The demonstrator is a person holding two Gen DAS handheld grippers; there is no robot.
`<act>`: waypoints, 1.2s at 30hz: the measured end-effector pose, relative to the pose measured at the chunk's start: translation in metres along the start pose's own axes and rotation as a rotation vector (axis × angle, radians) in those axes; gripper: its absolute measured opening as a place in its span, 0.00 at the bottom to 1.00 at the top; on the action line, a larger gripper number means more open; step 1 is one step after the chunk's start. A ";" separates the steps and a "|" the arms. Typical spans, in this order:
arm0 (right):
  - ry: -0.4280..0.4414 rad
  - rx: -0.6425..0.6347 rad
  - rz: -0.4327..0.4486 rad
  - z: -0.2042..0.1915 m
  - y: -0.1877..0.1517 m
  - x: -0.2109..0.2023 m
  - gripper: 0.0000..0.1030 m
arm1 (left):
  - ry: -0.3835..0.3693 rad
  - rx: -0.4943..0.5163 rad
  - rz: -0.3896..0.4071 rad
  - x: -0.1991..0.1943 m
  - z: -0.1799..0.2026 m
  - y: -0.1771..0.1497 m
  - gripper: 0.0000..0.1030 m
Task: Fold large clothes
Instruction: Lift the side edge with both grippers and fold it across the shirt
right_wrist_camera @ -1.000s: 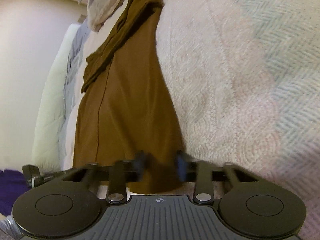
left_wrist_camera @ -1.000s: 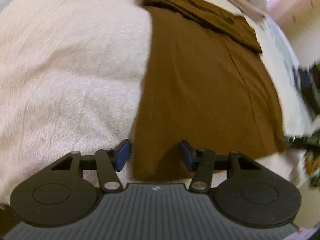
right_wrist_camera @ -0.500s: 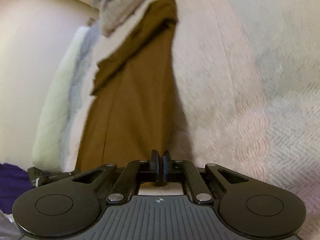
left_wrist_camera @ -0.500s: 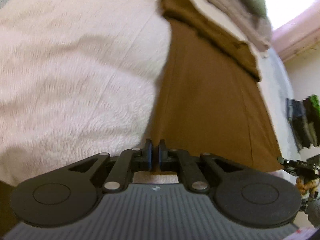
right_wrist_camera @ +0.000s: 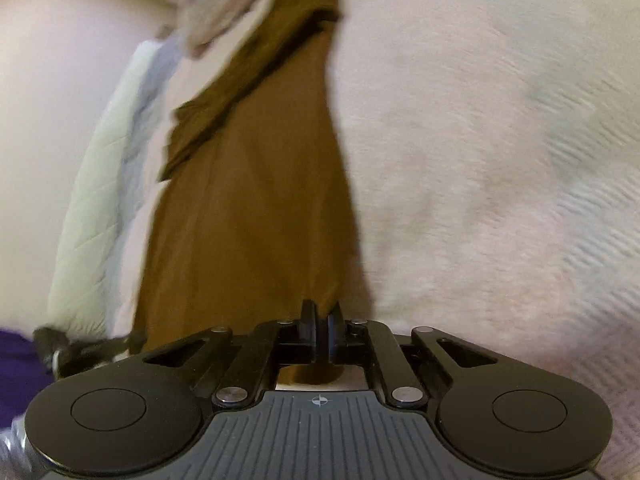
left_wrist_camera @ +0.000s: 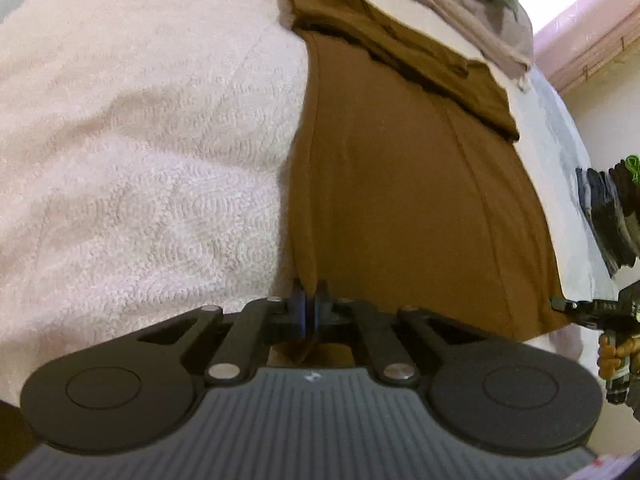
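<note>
Both grippers are pinching the near hem of the brown garment (left_wrist_camera: 404,208), which is lying flat and lengthwise on the pale bedspread (left_wrist_camera: 140,168), its far end already doubled over into a thicker band near the pillows (left_wrist_camera: 460,8). The left gripper (left_wrist_camera: 309,304) is sitting at the hem's left corner with its jaws fully closed on the cloth, a tail of fabric showing below the pads; the right gripper (right_wrist_camera: 321,332) is doing the same at the opposite corner, jaws pressed together on brown fabric, though that view is smeared, so how much cloth it is catching is hard to judge. To do this fold well, I judge the two corners should be rising together and travelling level toward the far band, keeping the hem taut between them so the cloth is not sagging or bunching in the middle, then being laid down with the near edge square to the folded band before either grip is loosened. Pulling unevenly would be skewing the side edges; lifting too little would be dragging the bedspread along. Each gripper is pointing steeply downward and forward along the garment's length, the left one tipped a little more sharply. At the right edge of the left view, the hand (left_wrist_camera: 614,354) carrying the right gripper is showing, fingers wrapped round its handle, level with the hem.
</note>
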State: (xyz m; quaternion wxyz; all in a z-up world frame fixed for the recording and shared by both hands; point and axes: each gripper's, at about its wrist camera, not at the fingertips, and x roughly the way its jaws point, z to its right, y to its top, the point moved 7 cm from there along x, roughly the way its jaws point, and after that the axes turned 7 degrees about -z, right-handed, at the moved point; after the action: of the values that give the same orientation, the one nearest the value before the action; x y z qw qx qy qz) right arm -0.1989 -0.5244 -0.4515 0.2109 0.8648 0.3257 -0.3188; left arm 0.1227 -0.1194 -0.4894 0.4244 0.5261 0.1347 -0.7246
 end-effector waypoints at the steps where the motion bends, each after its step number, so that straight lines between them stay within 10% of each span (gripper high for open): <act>1: 0.013 -0.018 0.013 -0.006 0.001 -0.009 0.01 | -0.007 0.015 0.030 -0.010 0.003 -0.001 0.01; 12: 0.132 -0.002 0.070 -0.045 0.053 -0.067 0.01 | -0.139 -0.115 0.164 -0.067 0.026 0.036 0.01; 20: 0.047 0.055 0.049 -0.078 0.186 -0.061 0.01 | -0.248 -0.274 0.191 -0.062 0.024 0.159 0.01; 25: -0.036 0.214 0.104 -0.057 0.292 -0.005 0.01 | -0.202 -0.307 0.159 -0.002 0.007 0.268 0.02; 28: -0.155 0.268 0.191 -0.031 0.330 0.022 0.25 | -0.120 -0.328 0.143 0.039 -0.014 0.318 0.10; 36: -0.309 -0.040 0.229 -0.029 0.312 0.043 0.33 | -0.083 -0.143 0.086 0.070 -0.025 0.333 0.23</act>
State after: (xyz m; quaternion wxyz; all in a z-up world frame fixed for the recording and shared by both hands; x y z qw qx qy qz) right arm 0.0563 -0.7074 -0.4112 0.3105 0.8326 0.1954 -0.4150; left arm 0.3847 -0.3375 -0.4777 0.4968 0.4693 0.1458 -0.7154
